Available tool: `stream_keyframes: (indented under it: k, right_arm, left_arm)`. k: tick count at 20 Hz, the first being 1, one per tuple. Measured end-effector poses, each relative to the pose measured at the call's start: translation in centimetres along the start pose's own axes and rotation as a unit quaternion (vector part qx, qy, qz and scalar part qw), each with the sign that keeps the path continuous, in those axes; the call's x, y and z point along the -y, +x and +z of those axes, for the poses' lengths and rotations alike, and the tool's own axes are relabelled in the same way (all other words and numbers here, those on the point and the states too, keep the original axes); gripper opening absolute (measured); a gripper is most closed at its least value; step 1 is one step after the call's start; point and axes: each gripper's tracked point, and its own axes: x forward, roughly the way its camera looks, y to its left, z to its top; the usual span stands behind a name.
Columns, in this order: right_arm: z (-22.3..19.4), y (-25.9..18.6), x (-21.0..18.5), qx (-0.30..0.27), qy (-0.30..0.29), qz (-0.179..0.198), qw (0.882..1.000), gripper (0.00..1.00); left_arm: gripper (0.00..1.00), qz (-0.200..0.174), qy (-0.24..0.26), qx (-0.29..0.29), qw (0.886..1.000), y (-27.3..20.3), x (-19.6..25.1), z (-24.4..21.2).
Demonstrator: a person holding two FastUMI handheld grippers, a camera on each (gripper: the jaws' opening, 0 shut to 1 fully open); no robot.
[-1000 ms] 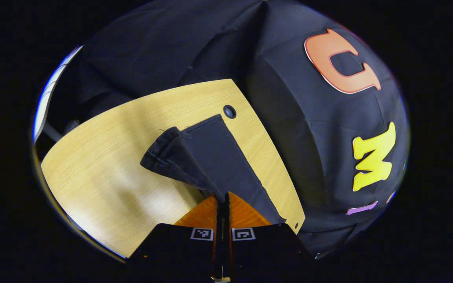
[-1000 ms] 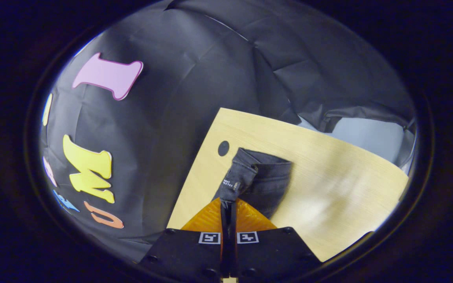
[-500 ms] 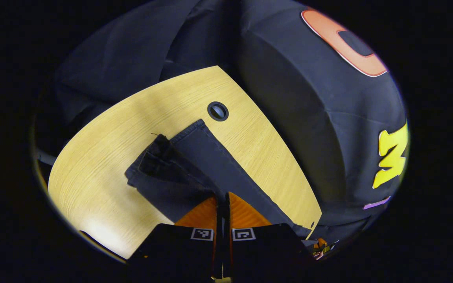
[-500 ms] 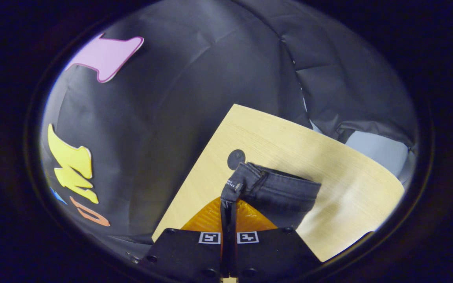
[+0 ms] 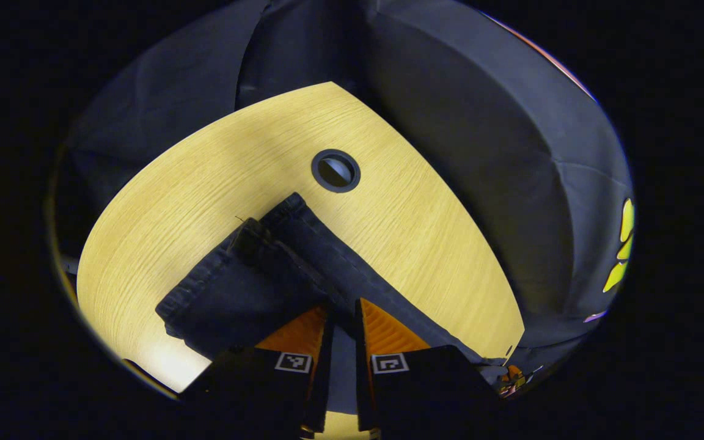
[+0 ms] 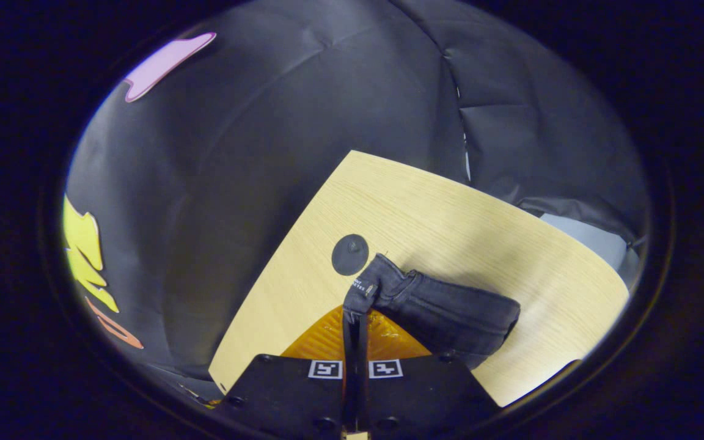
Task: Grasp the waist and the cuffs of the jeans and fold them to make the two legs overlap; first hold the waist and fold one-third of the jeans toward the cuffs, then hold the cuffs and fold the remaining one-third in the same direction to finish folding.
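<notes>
Legs overlapped; jeans lie on the tabletop. Left gripper jaws slightly parted, empty; right gripper clamps the waist. Thirds remain.

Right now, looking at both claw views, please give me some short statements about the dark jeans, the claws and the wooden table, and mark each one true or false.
1. The right claw is shut on the dark denim jeans. True.
2. The left claw is clamped tight on the denim. False: its fingers stand apart, with a gap between them.
3. The jeans lie on a light wooden table. True.
4. A round dark grommet hole in the table sits beyond the jeans. True.
5. The jeans hang off the table's edge onto the floor. False: the part seen rests on the tabletop.
</notes>
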Motion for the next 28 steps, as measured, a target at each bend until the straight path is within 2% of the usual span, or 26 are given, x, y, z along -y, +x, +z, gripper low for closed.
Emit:
stream_keyframes:
  k: [1,2,3,5,7,9,10,11,14,15,18,20,21,22,23,24,25,26,28]
  right_arm:
    - [0.1,0.1,-0.2,0.004,0.000,0.003,1.000,0.08]
    - [0.0,0.1,-0.5,0.004,-0.001,0.005,1.000,0.09]
    - [0.0,-0.1,-0.4,0.005,-0.008,0.002,1.000,0.20]
    - [0.3,-0.6,-1.0,0.012,-0.017,0.007,1.000,0.25]
    - [0.6,-1.4,-1.4,0.027,-0.023,0.010,0.999,0.55]
    - [0.8,-2.7,-1.6,0.037,-0.035,0.013,0.999,0.57]
    - [0.9,-3.6,-1.8,0.042,-0.046,0.014,0.998,0.69]
    - [0.9,-4.7,-1.9,0.049,-0.063,0.013,0.997,0.74]
    - [0.3,-9.4,-2.9,0.081,-0.139,0.018,0.987,0.74]
    - [0.0,-11.6,-3.5,0.094,-0.170,0.025,0.981,0.75]
    - [-1.8,-19.6,-5.5,0.147,-0.264,0.048,0.952,0.95]
    - [-3.6,-24.2,-6.5,0.174,-0.304,0.064,0.935,0.95]
    - [-4.8,-26.1,-6.4,0.182,-0.319,0.072,0.927,0.87]
    - [-6.1,-27.9,-6.6,0.189,-0.331,0.080,0.921,0.95]
    - [-7.7,-29.7,-6.7,0.197,-0.343,0.087,0.914,0.95]
    - [-9.0,-31.0,-6.9,0.203,-0.352,0.091,0.909,0.87]
    - [-10.4,-32.2,-6.8,0.208,-0.364,0.094,0.903,0.87]
    - [-11.4,-33.0,-6.4,0.213,-0.370,0.093,0.899,0.95]
    - [-13.4,-35.3,-5.8,0.230,-0.380,0.092,0.891,0.95]
  left_arm:
    - [0.31,0.001,-0.004,-0.002,1.000,0.0,-0.1,-0.2]
    - [0.39,-0.005,-0.008,-0.002,1.000,0.0,0.2,-0.2]
    - [0.59,-0.012,-0.011,-0.003,1.000,-0.2,0.5,-0.4]
    - [0.98,-0.011,0.000,0.002,1.000,-1.0,0.9,-0.3]
    - [0.99,-0.020,0.014,0.012,1.000,-2.6,2.0,0.1]
    - [0.99,-0.031,0.027,0.024,0.999,-4.5,3.4,0.4]
    - [0.99,-0.037,0.034,0.032,0.998,-5.8,4.3,0.4]
    - [0.99,-0.044,0.045,0.043,0.997,-7.1,4.8,0.1]
    - [0.99,-0.059,0.101,0.100,0.988,-12.0,6.7,-0.5]
    - [0.99,-0.067,0.126,0.124,0.982,-13.8,7.4,-0.8]
    - [0.99,-0.104,0.203,0.190,0.955,-20.4,10.0,-3.0]
    - [0.99,-0.119,0.246,0.233,0.933,-24.4,11.3,-4.7]
    - [0.99,-0.122,0.263,0.252,0.923,-26.4,11.6,-5.5]
    - [0.99,-0.119,0.271,0.272,0.916,-28.2,11.5,-6.2]
    - [0.99,-0.115,0.286,0.294,0.905,-29.7,11.7,-6.8]
    - [0.99,-0.111,0.305,0.314,0.892,-31.0,11.5,-7.5]
    - [0.99,-0.104,0.322,0.332,0.881,-32.0,11.0,-8.4]
    - [0.99,-0.094,0.333,0.348,0.872,-32.7,10.4,-9.1]
    - [0.99,-0.090,0.336,0.376,0.859,-33.8,10.0,-11.3]
